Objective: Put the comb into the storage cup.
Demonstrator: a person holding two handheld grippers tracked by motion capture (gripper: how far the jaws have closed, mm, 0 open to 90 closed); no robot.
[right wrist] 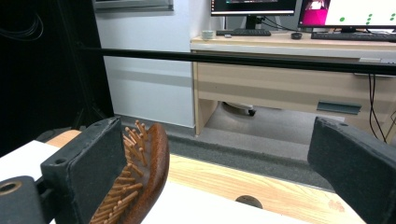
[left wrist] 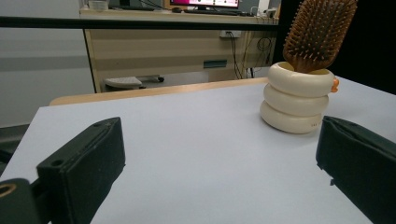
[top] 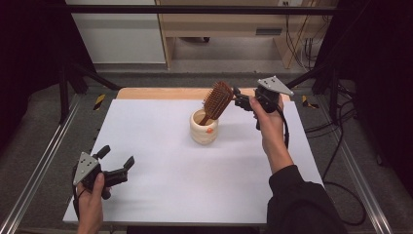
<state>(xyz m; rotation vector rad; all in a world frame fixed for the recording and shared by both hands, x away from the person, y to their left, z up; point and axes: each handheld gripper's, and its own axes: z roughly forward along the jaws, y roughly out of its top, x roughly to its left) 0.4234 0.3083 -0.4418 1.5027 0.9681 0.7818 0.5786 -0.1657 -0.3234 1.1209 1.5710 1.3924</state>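
Right gripper (top: 237, 99) hovered with its jaws spread wide and nothing clamped between them, beside the head of the wooden hairbrush (top: 217, 100). In the right gripper view the brush (right wrist: 140, 182) sat just inside the left-hand jaw, bristles toward that jaw, while the other jaw stood well clear; whether the near pad touched the bristles could not be told. The hairbrush stood handle-down in the cream ringed cup (top: 203, 127), its head tilted up and toward the right gripper. The cup rested a little behind the middle of the white tabletop (top: 160, 146), with bare surface all round it. Left gripper (top: 117, 163) was held low near the front left corner, jaws likewise wide apart and empty, well apart from the cup (left wrist: 297, 100). Nothing else lay on the white surface, so both tools had free room between them. A strip of bare wood (top: 156, 93) showed along the far edge, metal rails (top: 44, 165) ran down both sides, and a black bar (right wrist: 280, 61) crossed in front of a desk with monitors (right wrist: 252, 6) beyond.
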